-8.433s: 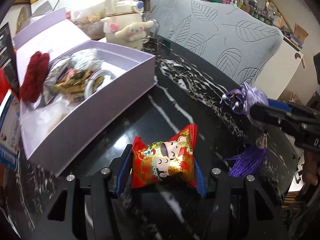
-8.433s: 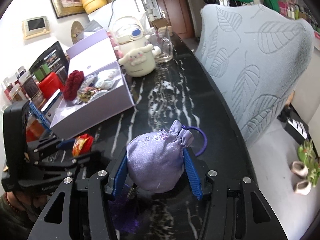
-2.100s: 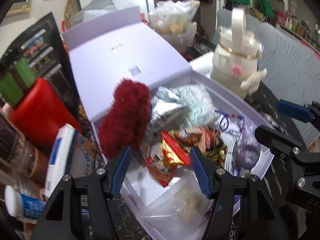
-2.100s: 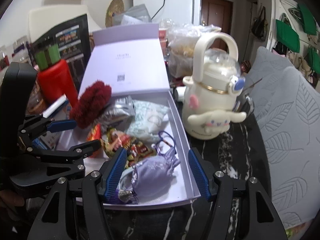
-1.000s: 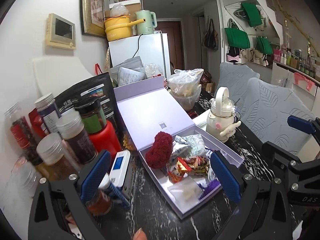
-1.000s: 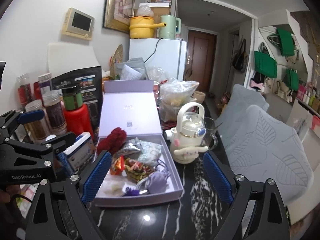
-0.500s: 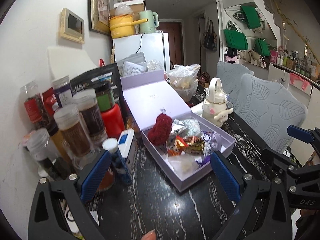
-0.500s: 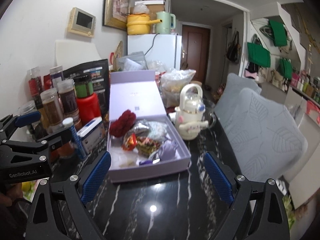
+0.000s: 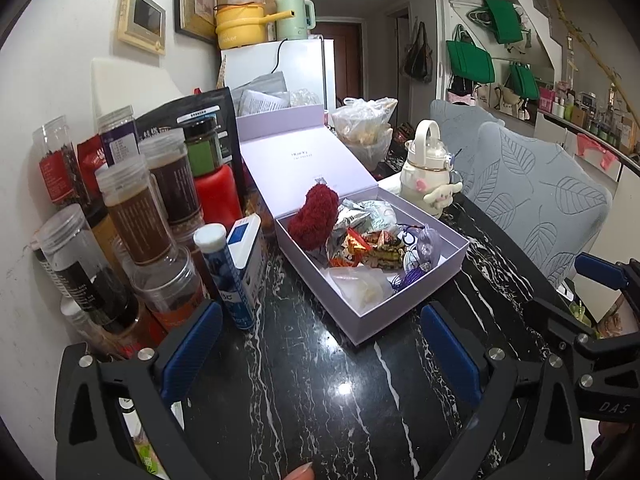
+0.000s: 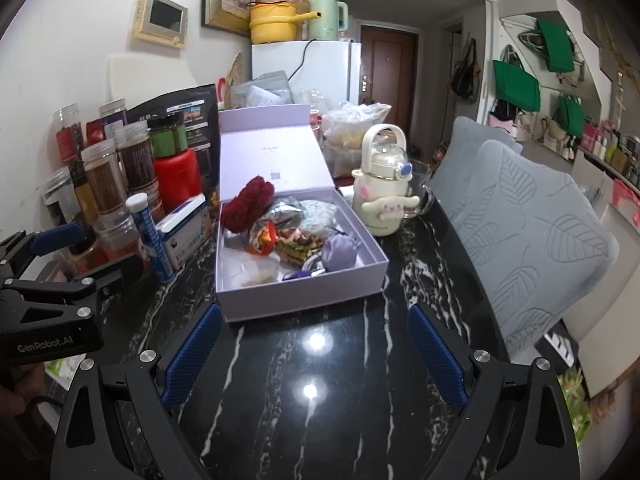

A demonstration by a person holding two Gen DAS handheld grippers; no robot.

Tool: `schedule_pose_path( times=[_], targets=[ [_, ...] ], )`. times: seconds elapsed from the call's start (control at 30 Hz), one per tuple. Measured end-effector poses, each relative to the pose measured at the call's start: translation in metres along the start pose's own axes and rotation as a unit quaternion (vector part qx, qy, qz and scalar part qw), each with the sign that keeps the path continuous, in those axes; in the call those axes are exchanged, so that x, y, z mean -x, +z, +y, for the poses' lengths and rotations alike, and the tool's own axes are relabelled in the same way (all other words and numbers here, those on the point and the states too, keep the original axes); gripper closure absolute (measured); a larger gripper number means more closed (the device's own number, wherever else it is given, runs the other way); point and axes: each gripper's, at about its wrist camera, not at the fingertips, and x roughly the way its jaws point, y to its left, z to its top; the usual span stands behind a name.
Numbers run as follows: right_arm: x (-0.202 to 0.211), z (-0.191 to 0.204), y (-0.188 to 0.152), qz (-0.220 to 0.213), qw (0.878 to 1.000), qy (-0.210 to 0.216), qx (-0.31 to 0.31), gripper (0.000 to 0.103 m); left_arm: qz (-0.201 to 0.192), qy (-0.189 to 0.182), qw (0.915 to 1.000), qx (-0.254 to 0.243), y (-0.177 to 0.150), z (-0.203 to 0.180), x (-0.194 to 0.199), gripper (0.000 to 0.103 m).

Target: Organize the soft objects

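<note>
Both my left tongs [image 9: 320, 344] and right tongs [image 10: 314, 344] stand spread and empty above the bare black bench [image 10: 320, 400]. The soft objects, purple pouch [image 10: 340, 254] included, lie gathered inside the lavender box [image 10: 304, 300]; sorting appears complete.

Both views are evenly lit by indoor overhead light, bright enough that I read colours clearly. The glossy black worktop [image 10: 340, 400] mirrors the lamps as two small white glare spots in the right wrist view and one in the left wrist view [image 9: 344, 388]. Shadows are soft; a shallow one lies under the near wall of the box [image 10: 296, 300]. Fisheye distortion bends the walls and door frame outward, and black vignette fills the corners. Focus is sharp at centre; the shelves at the far right edge look soft and smeared. I see no motion blur.
</note>
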Motion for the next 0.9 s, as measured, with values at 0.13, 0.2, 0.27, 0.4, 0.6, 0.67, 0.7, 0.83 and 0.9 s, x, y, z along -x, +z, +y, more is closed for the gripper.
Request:
schedule_pose_path(
  times=[0.13, 0.2, 0.27, 0.4, 0.6, 0.67, 0.7, 0.83, 0.9],
  targets=[
    [-0.001, 0.003, 0.001, 0.000, 1.000, -0.001, 0.002, 0.008, 0.002, -0.001, 1.0000, 0.001, -0.001, 0.001, -0.003, 0.002],
    [-0.002, 0.003, 0.003, 0.000, 1.000, 0.000, 0.003, 0.008, 0.003, 0.000, 1.0000, 0.001, -0.001, 0.002, -0.004, 0.002],
    [-0.003, 0.005, 0.004, 0.000, 1.000, 0.001, 0.005, 0.008, 0.003, 0.001, 1.0000, 0.001, 0.000, 0.004, -0.005, 0.002],
    [-0.006, 0.008, 0.005, 0.002, 1.000, 0.003, 0.009, 0.008, 0.006, 0.003, 1.0000, -0.001, -0.001, 0.005, -0.006, 0.002],
    [-0.009, 0.009, 0.006, 0.005, 1.000, 0.004, 0.012, 0.008, 0.010, -0.002, 0.9999, -0.003, 0.000, 0.005, -0.010, 0.002],
    [-0.009, 0.009, 0.006, 0.005, 1.000, 0.003, 0.012, 0.008, 0.011, -0.002, 0.9999, -0.003, 0.000, 0.005, -0.010, 0.002],
    [-0.010, 0.009, 0.006, 0.006, 1.000, 0.003, 0.012, 0.008, 0.012, -0.002, 0.9999, -0.003, 0.000, 0.004, -0.011, 0.002],
    [-0.012, 0.009, 0.005, 0.008, 1.000, 0.002, 0.012, 0.008, 0.013, -0.002, 0.9999, -0.007, -0.001, 0.002, -0.012, 0.002],
    [-0.012, 0.008, 0.005, 0.009, 1.000, 0.001, 0.012, 0.008, 0.014, -0.002, 0.9999, -0.010, -0.001, 0.001, -0.012, 0.002]
  ],
)
